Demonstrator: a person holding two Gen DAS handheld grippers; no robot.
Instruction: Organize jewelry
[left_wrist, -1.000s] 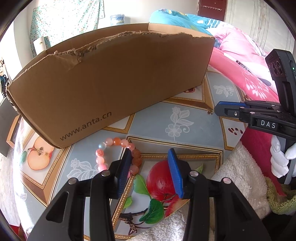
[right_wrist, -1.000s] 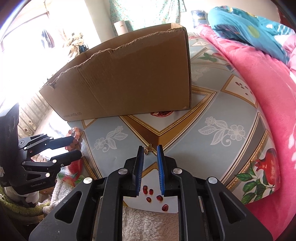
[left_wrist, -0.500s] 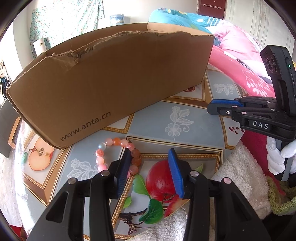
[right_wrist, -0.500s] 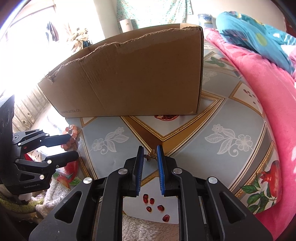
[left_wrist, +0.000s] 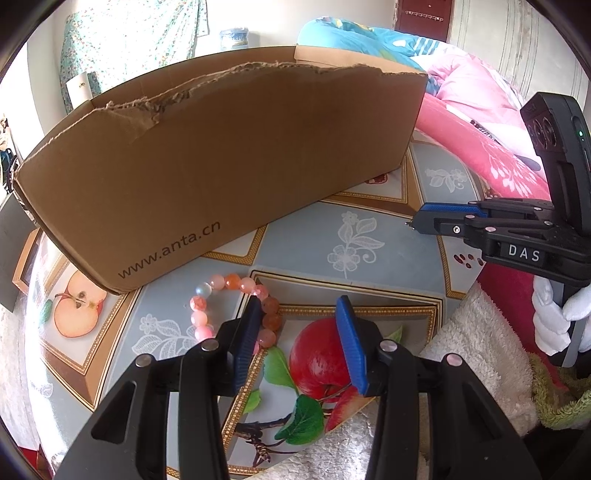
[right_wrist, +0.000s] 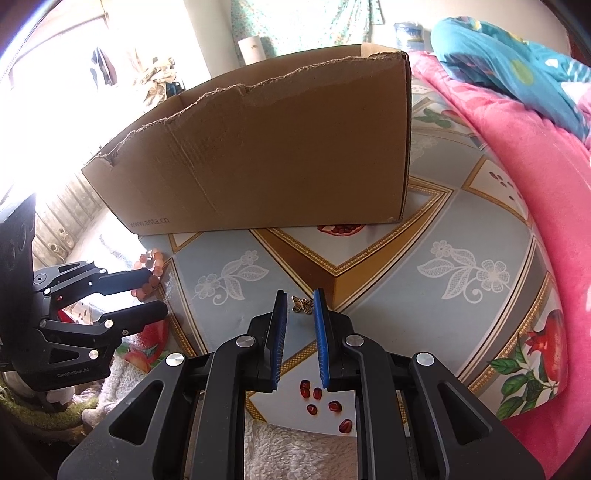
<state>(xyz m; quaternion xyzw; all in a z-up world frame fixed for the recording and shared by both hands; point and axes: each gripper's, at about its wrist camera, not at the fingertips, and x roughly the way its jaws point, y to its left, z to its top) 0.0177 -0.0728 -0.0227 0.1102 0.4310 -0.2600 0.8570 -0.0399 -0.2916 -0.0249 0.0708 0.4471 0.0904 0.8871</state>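
Note:
A bracelet of pink and orange beads (left_wrist: 225, 282) lies on the patterned tablecloth (left_wrist: 314, 236) in front of a torn cardboard box (left_wrist: 221, 166). My left gripper (left_wrist: 298, 301) stands open over it. Its left finger reaches into the ring, so the ring's right side lies between the pads untouched. In the right wrist view the same gripper (right_wrist: 155, 291) hovers at the bracelet (right_wrist: 149, 258). My right gripper (right_wrist: 300, 293) is shut on a small gold butterfly charm (right_wrist: 303, 304) at its fingertips, just above the cloth, in front of the box (right_wrist: 277, 147). From the left wrist view it (left_wrist: 415, 221) shows at the right.
A pink quilt (right_wrist: 535, 177) and a blue one (right_wrist: 517, 62) border the table on the right. A white fleecy towel (left_wrist: 472, 354) lies at the near edge. A white-gloved hand (left_wrist: 554, 317) holds the right gripper's handle. The box's open top faces upward.
In the left wrist view the right gripper has slid a little to the left with the charm still at its tip. The left gripper and bracelet have kept still.

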